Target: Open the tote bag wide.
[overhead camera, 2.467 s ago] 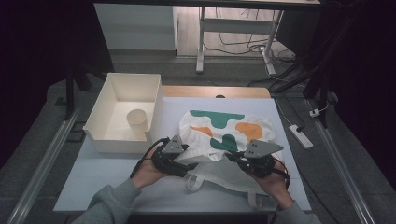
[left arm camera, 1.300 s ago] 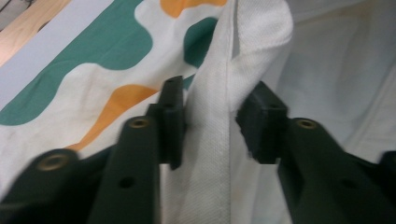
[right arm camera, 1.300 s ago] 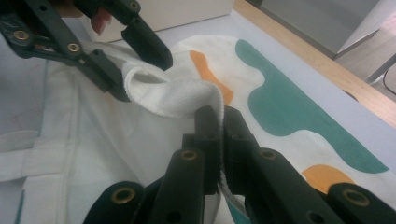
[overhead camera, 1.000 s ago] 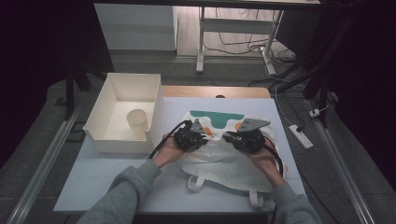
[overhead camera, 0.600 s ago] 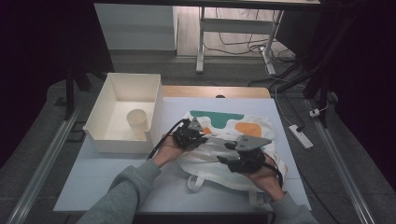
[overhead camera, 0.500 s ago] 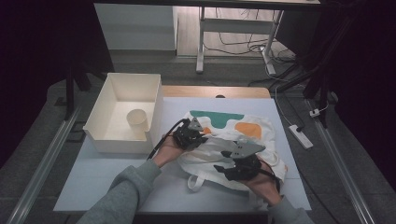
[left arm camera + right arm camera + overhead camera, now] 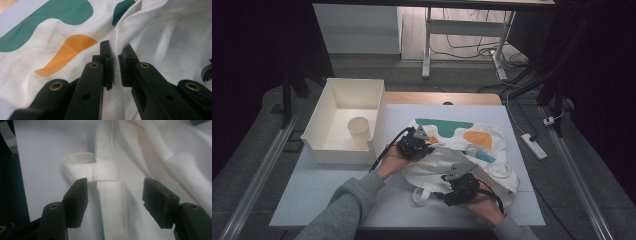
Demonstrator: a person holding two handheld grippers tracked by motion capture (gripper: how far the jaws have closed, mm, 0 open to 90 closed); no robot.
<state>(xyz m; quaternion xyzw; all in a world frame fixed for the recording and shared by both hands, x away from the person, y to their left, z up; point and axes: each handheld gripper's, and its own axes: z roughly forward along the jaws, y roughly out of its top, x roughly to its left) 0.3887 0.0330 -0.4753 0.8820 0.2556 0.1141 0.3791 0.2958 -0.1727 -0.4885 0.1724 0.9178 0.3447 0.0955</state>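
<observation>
A white cloth tote bag (image 7: 482, 137) with green and orange shapes lies crumpled on the table. My left gripper (image 7: 424, 145) is at its left side, shut on a thick folded edge of the bag (image 7: 130, 27), which runs up between the pads (image 7: 108, 67). My right gripper (image 7: 444, 194) is nearer the front edge. Its jaws have just been opening and now stand open (image 7: 115, 192) just above the bag's white strap (image 7: 110, 215). The strap lies between them untouched, beside a strap loop (image 7: 80, 167).
A cream open box (image 7: 327, 150) stands at the left of the table with a paper cup (image 7: 359, 131) inside it. The white table top (image 7: 337, 200) stretches left of the bag. A power strip (image 7: 532, 145) lies on the floor to the right.
My right gripper came back from the bag's middle toward the front of the table, sank, and opened off the cloth. The left gripper stayed where it was, still clamped.
</observation>
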